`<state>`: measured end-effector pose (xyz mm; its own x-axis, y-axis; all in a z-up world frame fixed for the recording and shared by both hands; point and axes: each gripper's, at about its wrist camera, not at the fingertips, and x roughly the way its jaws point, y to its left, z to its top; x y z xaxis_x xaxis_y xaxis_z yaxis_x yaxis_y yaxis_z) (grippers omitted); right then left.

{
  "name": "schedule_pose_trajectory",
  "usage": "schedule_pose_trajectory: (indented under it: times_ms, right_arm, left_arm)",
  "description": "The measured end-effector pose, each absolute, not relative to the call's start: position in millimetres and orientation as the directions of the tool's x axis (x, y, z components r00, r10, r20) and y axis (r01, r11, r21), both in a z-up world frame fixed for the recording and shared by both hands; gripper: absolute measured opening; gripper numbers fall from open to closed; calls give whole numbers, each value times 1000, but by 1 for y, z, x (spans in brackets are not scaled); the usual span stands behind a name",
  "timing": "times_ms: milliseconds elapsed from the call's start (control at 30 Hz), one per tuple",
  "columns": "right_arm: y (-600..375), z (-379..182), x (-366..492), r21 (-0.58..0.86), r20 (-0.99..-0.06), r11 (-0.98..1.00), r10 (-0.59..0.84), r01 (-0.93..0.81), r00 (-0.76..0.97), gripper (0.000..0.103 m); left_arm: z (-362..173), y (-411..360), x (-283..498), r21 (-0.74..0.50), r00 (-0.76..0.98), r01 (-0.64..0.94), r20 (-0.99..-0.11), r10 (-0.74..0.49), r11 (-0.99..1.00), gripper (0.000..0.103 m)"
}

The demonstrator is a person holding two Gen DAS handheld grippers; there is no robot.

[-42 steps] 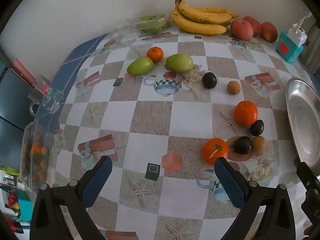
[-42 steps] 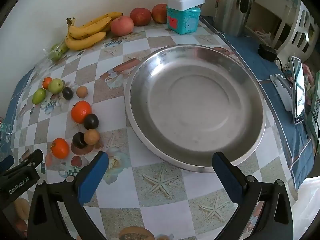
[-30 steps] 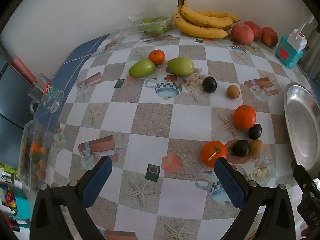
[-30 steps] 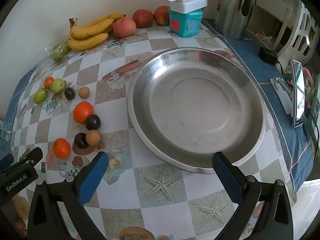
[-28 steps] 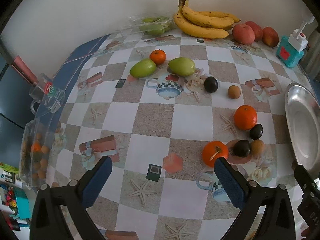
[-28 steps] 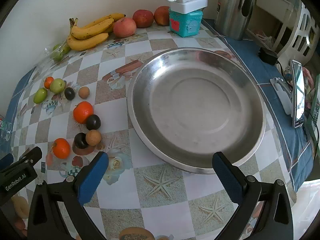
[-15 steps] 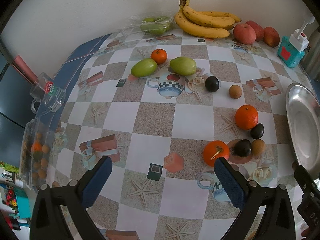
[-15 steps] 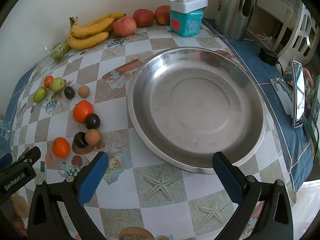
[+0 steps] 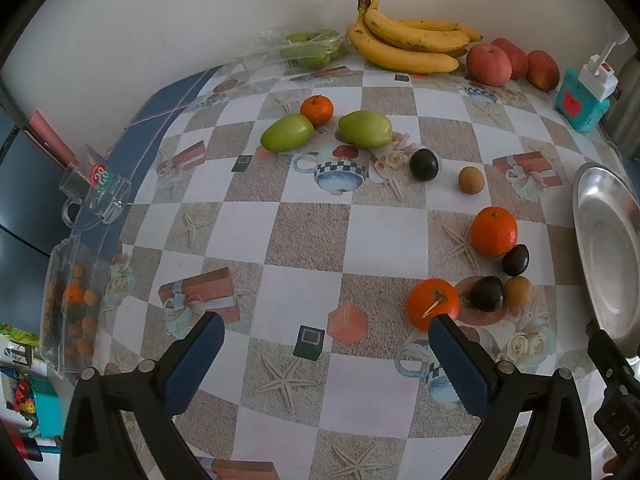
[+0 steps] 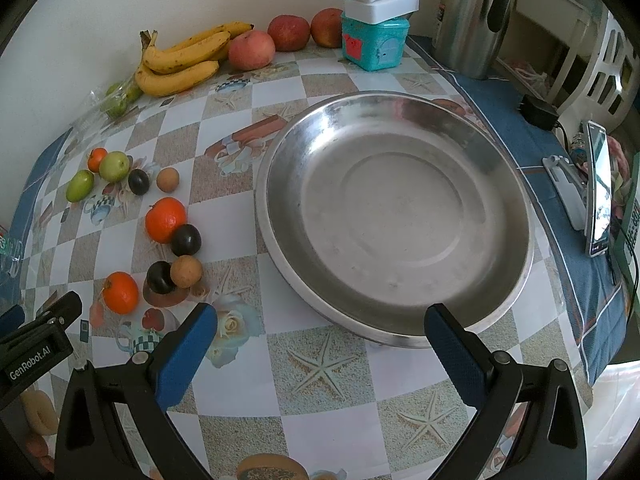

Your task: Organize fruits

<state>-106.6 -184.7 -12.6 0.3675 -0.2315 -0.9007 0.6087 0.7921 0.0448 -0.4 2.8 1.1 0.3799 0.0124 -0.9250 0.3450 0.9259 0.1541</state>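
Over the last second or so almost nothing has changed: the left gripper (image 9: 326,354) has eased slightly toward the loose fruit and its fingers are spread as wide as before, holding nothing, so sorting has not begun and every fruit still lies on the checked tablecloth (image 9: 308,232). Counting from left to right in the left wrist view: a clear box of small fruit (image 9: 74,300) at the table edge, a clear tray of green fruit (image 9: 312,46) by the wall, two green mangoes (image 9: 286,133), three oranges (image 9: 433,309), three dark plums (image 9: 424,164), two small brown fruits (image 9: 471,180), one bunch of bananas (image 9: 412,44) and three red apples (image 9: 489,65). The nearest orange sits just beside the left gripper's right finger. Further right, the right gripper (image 10: 320,348) hovers with fingers wide and empty before one steel dish (image 10: 276,216), which holds no fruit yet.
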Motion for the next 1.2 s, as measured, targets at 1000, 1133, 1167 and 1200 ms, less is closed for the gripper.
schedule_pose_trajectory:
  times_ms: [1000,1133,1167,1200]
  right_arm:
    - [-183,4,-87,261,-835,792,-102,551,541,103]
    - [-182,3,-76,291,-831,795,-66,532,552,103]
    - [-181,3,-73,287,-832,797,-67,532,550,103]
    - [-181,3,-71,284,-835,798,-67,531,547,103]
  left_arm:
    - [-22,1,15,46,310,295,-949,-51,954,103]
    - [-28,-5,16,15,284,315,-956,-80,949,103]
    - [-27,-6,16,9,286,317,-954,-86,948,103]
    - [-27,-7,17,12,291,319,-953,-86,948,103]
